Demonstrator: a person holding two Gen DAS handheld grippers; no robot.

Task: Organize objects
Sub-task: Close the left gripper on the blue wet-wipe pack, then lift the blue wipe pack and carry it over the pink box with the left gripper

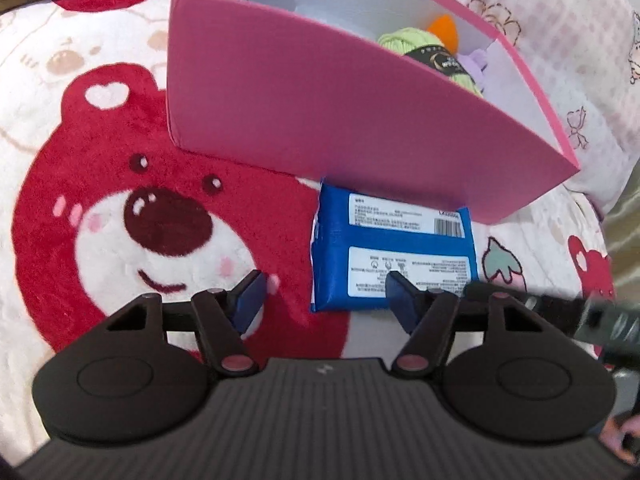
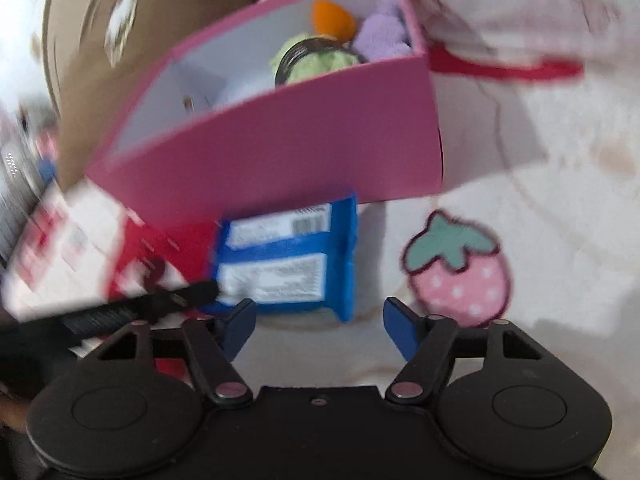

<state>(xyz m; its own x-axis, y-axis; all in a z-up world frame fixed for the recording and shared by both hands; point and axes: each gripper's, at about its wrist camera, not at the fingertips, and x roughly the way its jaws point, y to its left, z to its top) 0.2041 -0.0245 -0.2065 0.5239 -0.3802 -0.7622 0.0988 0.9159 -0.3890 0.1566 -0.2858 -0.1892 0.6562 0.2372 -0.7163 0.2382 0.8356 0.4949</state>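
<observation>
A blue packet (image 1: 392, 248) with white printed labels lies flat on the bear blanket, against the near wall of a pink box (image 1: 320, 92). The box holds green yarn (image 1: 424, 46), an orange piece (image 1: 442, 28) and a purple soft item (image 1: 476, 60). My left gripper (image 1: 324, 292) is open and empty, its right finger over the packet's near edge. My right gripper (image 2: 318, 326) is open and empty, just short of the packet (image 2: 286, 260) in the blurred right wrist view, where the pink box (image 2: 304, 148) stands behind it.
The surface is a soft white blanket with a big red bear face (image 1: 152, 220) and a strawberry print (image 2: 456, 272). A floral pillow (image 1: 560, 40) lies behind the box. A brown cushion (image 2: 132, 52) is at the left in the right wrist view.
</observation>
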